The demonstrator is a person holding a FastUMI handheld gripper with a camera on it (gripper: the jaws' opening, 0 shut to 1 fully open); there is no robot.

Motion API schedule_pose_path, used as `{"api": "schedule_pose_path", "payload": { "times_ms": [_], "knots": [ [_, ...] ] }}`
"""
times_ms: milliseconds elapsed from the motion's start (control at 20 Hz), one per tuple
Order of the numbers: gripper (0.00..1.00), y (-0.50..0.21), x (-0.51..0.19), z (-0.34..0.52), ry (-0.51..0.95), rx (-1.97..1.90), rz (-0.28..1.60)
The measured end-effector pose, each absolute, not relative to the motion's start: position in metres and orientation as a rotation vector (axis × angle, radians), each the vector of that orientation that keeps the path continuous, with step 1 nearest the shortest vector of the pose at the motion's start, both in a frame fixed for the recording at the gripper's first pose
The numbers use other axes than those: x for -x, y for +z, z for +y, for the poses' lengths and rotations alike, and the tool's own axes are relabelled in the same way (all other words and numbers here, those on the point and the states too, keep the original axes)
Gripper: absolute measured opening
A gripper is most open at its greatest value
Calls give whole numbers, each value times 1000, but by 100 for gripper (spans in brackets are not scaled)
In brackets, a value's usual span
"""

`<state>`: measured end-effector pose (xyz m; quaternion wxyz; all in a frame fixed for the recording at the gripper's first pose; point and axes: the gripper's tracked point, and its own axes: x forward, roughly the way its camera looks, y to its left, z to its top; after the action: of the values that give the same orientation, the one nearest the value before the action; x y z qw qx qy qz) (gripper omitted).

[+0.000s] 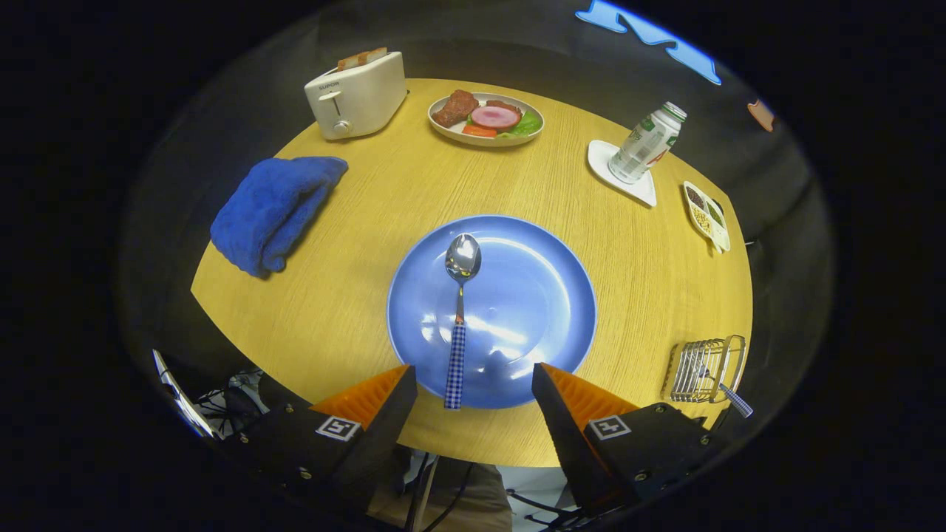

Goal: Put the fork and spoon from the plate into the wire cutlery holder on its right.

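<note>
A spoon with a checked handle lies lengthwise on the blue plate, bowl pointing away from me. Its handle end reaches the plate's near rim, just ahead of the gap between my fingers. My gripper is open and holds nothing, hovering over the plate's near rim. The wire cutlery holder stands to the right of the plate near the table edge. A checked handle, seemingly the fork's, sticks out of it.
On the round wooden table: a blue cloth left of the plate, a white toaster behind it, a plate of food at the back, a bottle on a white coaster, a small condiment dish.
</note>
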<state>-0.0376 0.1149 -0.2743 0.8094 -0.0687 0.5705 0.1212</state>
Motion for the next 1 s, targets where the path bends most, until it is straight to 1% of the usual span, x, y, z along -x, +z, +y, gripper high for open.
{"api": "schedule_pose_path", "payload": {
  "times_ms": [100, 400, 450, 500, 600, 700, 750, 900, 1000],
  "knots": [
    [96, -281, 35, 114, 243, 140, 1221],
    [96, -306, 31, 119, 257, 117, 1259],
    [91, -311, 31, 119, 252, 108, 1266],
    [74, -314, 34, 118, 250, 107, 1280],
    [72, -321, 35, 120, 270, 102, 1300],
    [39, -330, 37, 120, 281, 107, 1320],
    [33, -332, 36, 120, 296, 105, 1330],
    [35, -335, 37, 123, 310, 100, 1348],
    [35, -342, 43, 124, 343, 119, 1393]
  ]
}}
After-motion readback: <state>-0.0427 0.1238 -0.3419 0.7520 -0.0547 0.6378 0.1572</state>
